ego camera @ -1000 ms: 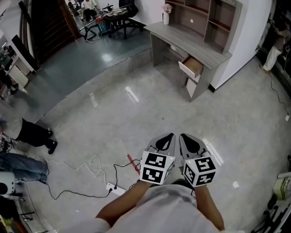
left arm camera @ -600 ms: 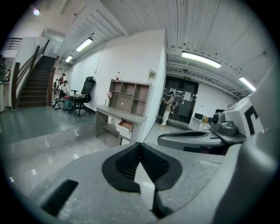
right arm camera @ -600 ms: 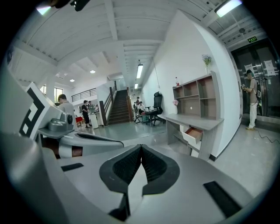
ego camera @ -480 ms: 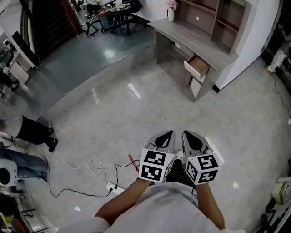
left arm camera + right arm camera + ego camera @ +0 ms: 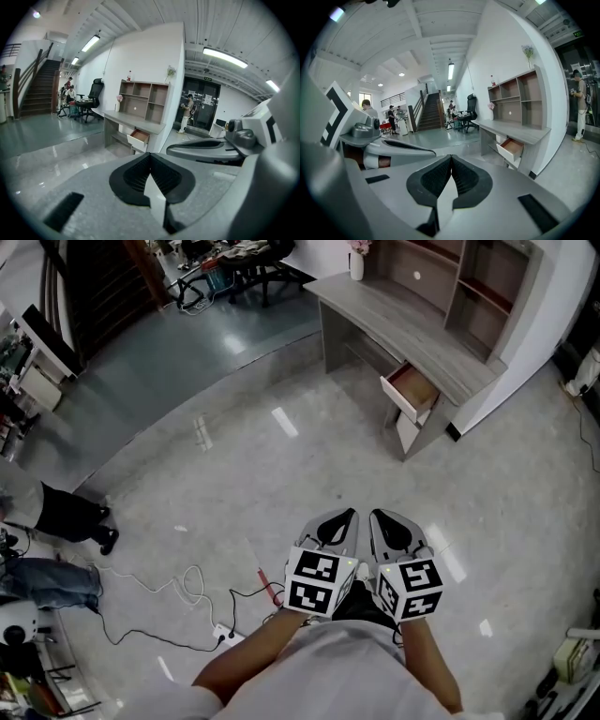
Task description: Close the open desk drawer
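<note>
Both my claws are pinched fully closed: left gripper (image 5: 349,515) and right gripper (image 5: 377,516), side by side, low in front of me. The drawer (image 5: 412,390) is well ahead across the floor (image 5: 234,474). It's pulled out from under the desk (image 5: 375,306) near its right end, brown inside showing. Too far to tell what's in it. 1 vase (image 5: 357,262) sits on the desktop.
</note>
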Demonstrator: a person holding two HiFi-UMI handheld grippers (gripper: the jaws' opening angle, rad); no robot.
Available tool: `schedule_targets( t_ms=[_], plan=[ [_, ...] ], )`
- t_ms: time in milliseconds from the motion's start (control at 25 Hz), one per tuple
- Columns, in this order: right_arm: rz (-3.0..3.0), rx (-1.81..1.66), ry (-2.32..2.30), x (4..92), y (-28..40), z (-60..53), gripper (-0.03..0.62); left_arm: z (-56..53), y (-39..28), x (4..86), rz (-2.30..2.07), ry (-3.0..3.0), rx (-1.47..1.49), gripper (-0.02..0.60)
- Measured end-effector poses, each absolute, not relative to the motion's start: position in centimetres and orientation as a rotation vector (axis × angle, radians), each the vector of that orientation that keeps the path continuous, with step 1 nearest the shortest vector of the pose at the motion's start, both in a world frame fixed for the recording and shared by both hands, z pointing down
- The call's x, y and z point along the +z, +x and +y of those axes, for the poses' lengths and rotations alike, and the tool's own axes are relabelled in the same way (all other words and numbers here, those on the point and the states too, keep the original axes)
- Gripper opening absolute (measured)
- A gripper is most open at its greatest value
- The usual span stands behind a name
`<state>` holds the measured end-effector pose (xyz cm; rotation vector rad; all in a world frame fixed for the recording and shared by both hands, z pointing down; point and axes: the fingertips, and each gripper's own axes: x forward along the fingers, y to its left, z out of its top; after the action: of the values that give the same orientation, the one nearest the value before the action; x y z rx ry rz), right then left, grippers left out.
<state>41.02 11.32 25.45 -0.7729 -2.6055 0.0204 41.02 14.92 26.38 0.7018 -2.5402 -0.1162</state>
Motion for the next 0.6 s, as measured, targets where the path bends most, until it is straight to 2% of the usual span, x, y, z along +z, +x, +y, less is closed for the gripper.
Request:
schedule_targets(
  t_ms=[280,600],
  plan=[
    [-2.584,0.02,-0.809,25.5,33.3,8.2,0.002,11.5,33.2,26.6,-2.534,0.673,-0.096,0.003],
    [-2.598,0.04,-0.817,24.9,27.8,6.1,0.002,9.9,28.0,26.0,-2.545,0.652,-0.081,0.003]
  ],
)
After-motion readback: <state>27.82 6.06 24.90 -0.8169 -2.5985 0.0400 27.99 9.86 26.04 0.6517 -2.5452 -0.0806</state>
